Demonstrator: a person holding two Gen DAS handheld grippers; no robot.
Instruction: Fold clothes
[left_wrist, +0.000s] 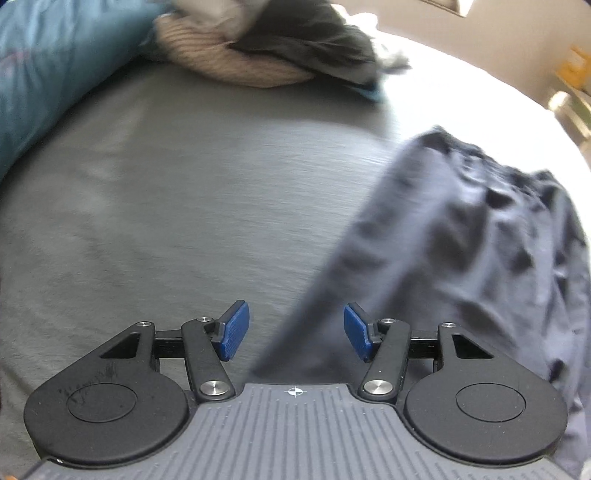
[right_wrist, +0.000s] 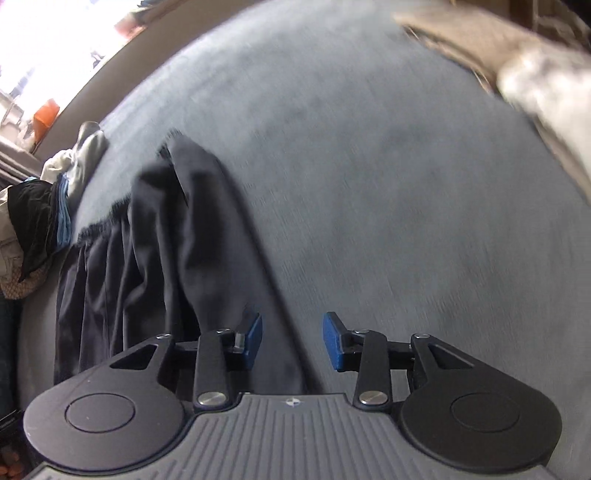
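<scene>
The left tongs (left_wrist: 296, 330) stand wide with nothing between the blue pads, above a grey bed sheet (left_wrist: 177, 206); the dark garment (left_wrist: 461, 229) lies crumpled from 1 to 5 o'clock of them, with one edge running down to just beside the right pad. The right tongs (right_wrist: 292, 341) stand partly apart and empty, with the same dark garment (right_wrist: 155, 236) spread at 10 to 11 o'clock. A pile of other clothes (left_wrist: 266, 48) sits at 12 o'clock in the left wrist view, blurred.

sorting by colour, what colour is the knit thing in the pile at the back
Beige, ribbed knit; shows best in the left wrist view.
</scene>
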